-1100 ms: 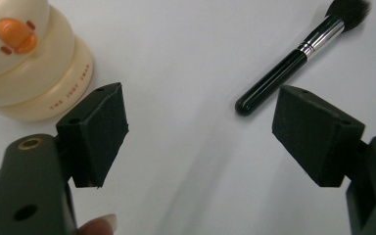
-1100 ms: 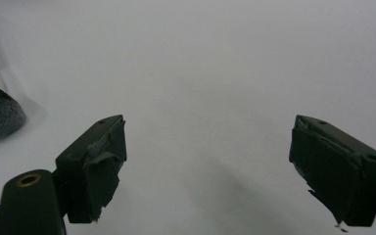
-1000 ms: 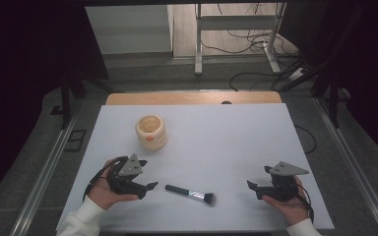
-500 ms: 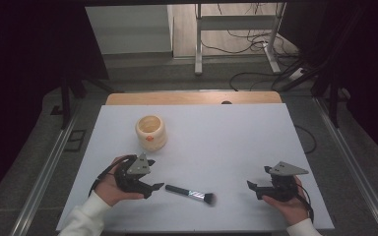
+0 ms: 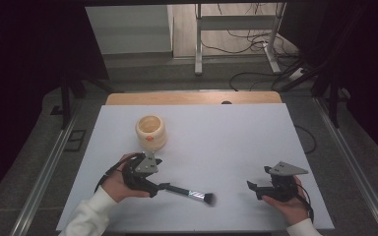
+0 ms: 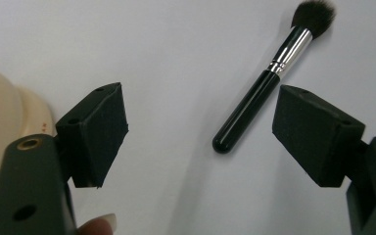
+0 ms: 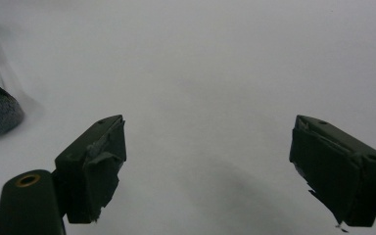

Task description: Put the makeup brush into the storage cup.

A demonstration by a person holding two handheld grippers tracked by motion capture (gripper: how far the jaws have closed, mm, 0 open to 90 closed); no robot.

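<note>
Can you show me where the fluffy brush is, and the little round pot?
Black-handled makeup brush with silver band and dark bristles (image 6: 247,113): left gripper view, on the glossy black handle.
Small round cream-coloured pot (image 5: 151,137): high view, on its outer wall just below the rim.

Over the last second the left hand-held gripper has slid across the surface toward 3 o'clock, closing on the makeup brush. A second ago it sat well short of the brush's handle, with bare surface between them; half a second ago that gap had narrowed. In the high view its jaws now reach the butt end of the black handle. The left gripper view has the jaws spread wide, with the handle's rounded end lying between them and the bristles pointing away toward 1 o'clock. The left hand and its white sleeve have moved in behind it, toward 3 o'clock.
</note>
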